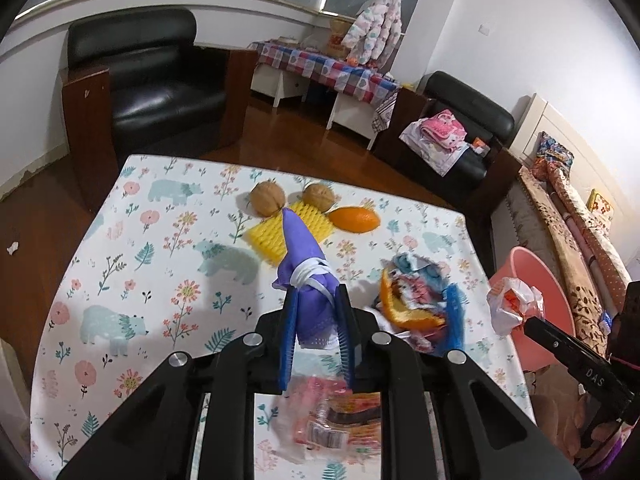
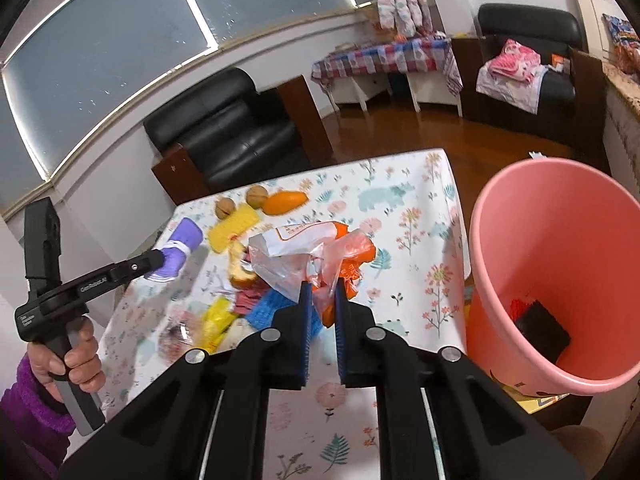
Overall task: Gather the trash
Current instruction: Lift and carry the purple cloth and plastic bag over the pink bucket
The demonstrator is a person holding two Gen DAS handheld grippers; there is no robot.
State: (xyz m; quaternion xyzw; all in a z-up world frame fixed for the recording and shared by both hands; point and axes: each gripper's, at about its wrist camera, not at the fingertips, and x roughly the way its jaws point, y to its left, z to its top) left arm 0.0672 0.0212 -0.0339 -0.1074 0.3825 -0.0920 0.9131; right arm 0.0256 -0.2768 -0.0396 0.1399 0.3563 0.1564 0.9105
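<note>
My left gripper [image 1: 316,300] is shut on a folded purple face mask [image 1: 306,272] with white ear loops, held above the table; it also shows in the right wrist view [image 2: 180,248]. My right gripper [image 2: 320,292] is shut on a crumpled orange-and-clear plastic bag [image 2: 320,252], held above the table left of the pink bin [image 2: 560,272]. In the left wrist view that bag [image 1: 514,304] hangs in front of the pink bin [image 1: 536,276]. A heap of trash with orange peel [image 1: 404,312] and a clear wrapper [image 1: 332,420] lies on the floral tablecloth [image 1: 140,280].
Two walnuts [image 1: 268,198], a yellow foam net [image 1: 276,232] and an orange fruit [image 1: 356,219] lie at the table's far side. The bin holds a dark item [image 2: 540,328]. Black armchairs [image 1: 156,80] and a low checked table [image 1: 320,68] stand behind on the wooden floor.
</note>
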